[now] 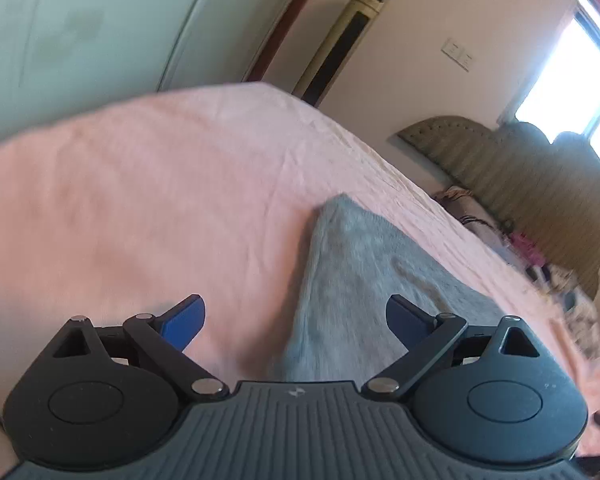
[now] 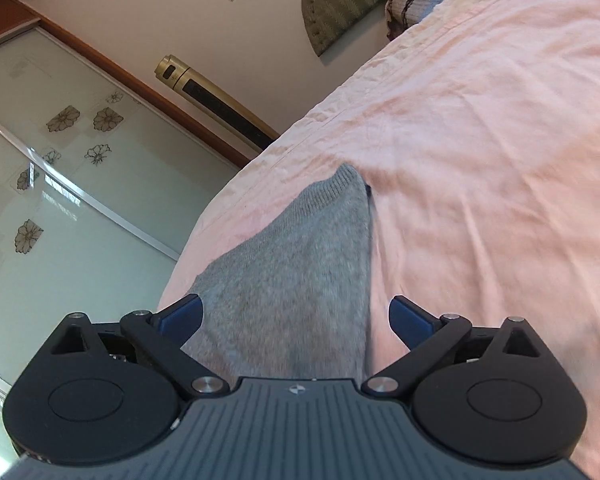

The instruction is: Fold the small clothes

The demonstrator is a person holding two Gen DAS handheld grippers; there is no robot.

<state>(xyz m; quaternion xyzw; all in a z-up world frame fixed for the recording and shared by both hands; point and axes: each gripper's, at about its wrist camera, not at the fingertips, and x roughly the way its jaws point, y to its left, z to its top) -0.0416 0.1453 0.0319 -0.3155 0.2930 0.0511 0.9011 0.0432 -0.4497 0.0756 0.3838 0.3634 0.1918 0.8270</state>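
Between the jaws of the right gripper (image 2: 296, 320), which stand wide apart and hold nothing, lies a grey knitted garment (image 2: 296, 276) on the pink bed sheet (image 2: 480, 160). It runs from just under the gripper body forward to a narrow ribbed end ahead of the jaws. The left blue pad overlaps the garment's left edge in the view; contact cannot be told. The right pad sits over bare sheet, apart from the cloth.

Garment appearance, right wrist view: light grey, fine knit, slightly fuzzy, flat, with a straight right edge that casts a thin dark shadow on the sheet. The far end shows ribbing. What kind of garment it is cannot be told.

Left gripper (image 1: 296, 320): jaws also wide apart, empty. In the left wrist view the grey garment (image 1: 360, 272) lies ahead and toward the right pad, its pointed corner well forward of the jaws; the right pad is over the cloth, the left pad over bare pink sheet (image 1: 140, 200). This view is blurred, so the knit texture is soft.

No containers in view.

Beyond the bed: a padded green headboard (image 2: 340, 0), a gold standing air conditioner (image 2: 216, 96), wardrobe doors with flower prints (image 2: 60, 160), and a bright window (image 1: 572, 76).
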